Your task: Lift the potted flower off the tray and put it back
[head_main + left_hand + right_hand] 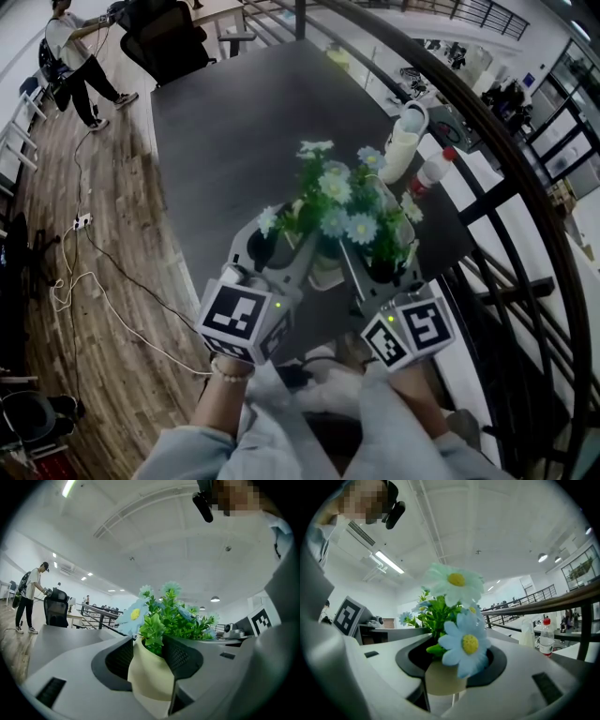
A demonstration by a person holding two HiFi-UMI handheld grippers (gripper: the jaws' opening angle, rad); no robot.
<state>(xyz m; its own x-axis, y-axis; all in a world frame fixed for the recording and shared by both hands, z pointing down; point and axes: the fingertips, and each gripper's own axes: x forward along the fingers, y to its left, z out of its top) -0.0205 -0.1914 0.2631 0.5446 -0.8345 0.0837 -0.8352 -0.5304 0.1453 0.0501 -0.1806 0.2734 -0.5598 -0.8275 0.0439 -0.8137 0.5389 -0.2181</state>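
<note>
Dark table (234, 141) beside wood floor (103, 216), curved railing (511, 159) at frame right. Held over the tabletop at frame centre: potted flower (337, 202). Pinched its cream pot from lower left with left gripper (281, 246), from lower right with right gripper (380, 258), both jaw pairs pressed on it. Red-capped bottle (433, 172) just right of blooms.

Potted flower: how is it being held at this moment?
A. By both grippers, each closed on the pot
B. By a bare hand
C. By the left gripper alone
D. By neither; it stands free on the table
A. The left gripper has its jaws pressed on the cream pot of the potted flower, and the right gripper view shows the right gripper clamped on the same pot.
</note>
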